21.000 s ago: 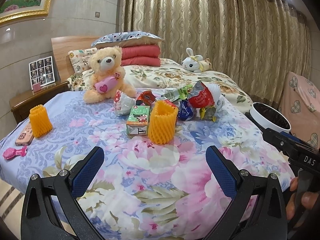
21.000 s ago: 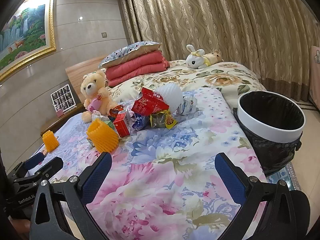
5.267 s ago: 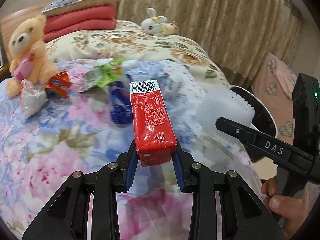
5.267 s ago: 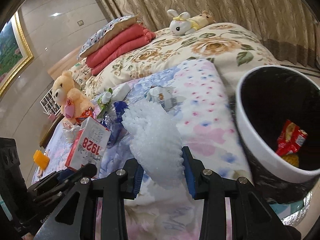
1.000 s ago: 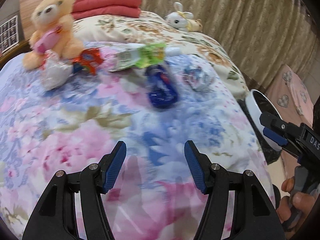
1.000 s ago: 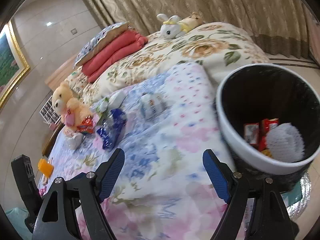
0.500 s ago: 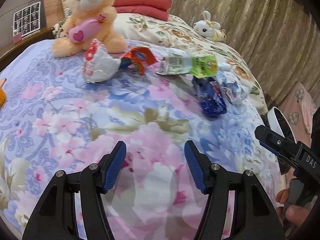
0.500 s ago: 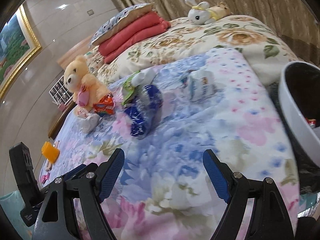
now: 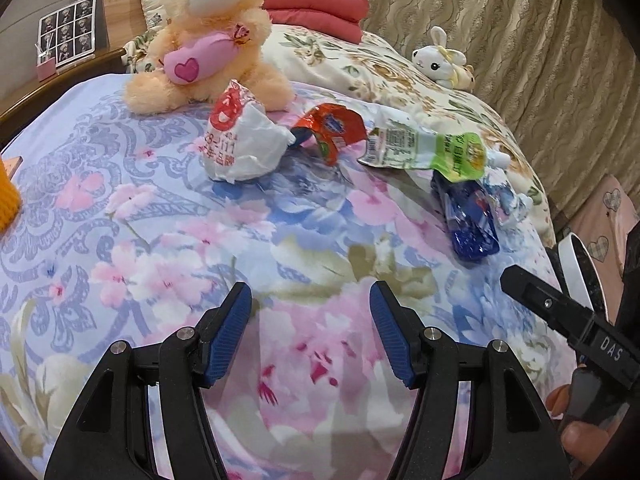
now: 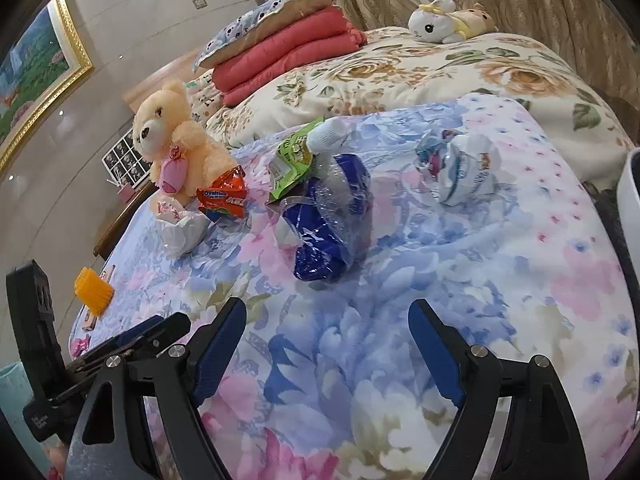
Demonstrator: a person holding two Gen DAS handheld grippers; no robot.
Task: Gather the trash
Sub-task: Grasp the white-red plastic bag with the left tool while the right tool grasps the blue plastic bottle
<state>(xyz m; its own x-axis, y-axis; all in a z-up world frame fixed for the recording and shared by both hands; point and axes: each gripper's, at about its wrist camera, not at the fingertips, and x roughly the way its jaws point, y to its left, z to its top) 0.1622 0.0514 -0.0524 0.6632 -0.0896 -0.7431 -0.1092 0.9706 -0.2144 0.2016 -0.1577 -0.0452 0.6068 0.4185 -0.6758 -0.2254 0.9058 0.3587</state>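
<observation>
Trash lies across the floral bedspread. In the left wrist view a crumpled white wrapper (image 9: 240, 148), an orange-red packet (image 9: 332, 130), a green-and-white pouch (image 9: 432, 150) and a blue plastic bag (image 9: 470, 220) lie ahead of my left gripper (image 9: 310, 316), which is open and empty. My right gripper (image 10: 328, 328) is open and empty too, hovering just short of the blue plastic bag (image 10: 332, 224). Beyond it lie a white-blue wrapper (image 10: 464, 172), the green pouch (image 10: 292, 160), the orange-red packet (image 10: 224, 198) and the white wrapper (image 10: 182, 228).
A peach teddy bear (image 9: 208, 32) sits behind the trash, and a white bunny toy (image 10: 440, 20) lies on the far quilt. The white bin rim (image 10: 630, 200) shows at the bed's right edge. An orange foam net (image 10: 94, 290) lies at left. A person's hand (image 9: 576, 424) holds the other gripper.
Both grippers swung away from the bin toward the trash on the bed; the wrappers and teddy bear now sit nearer and more central. The bin has slid to the right edge.
</observation>
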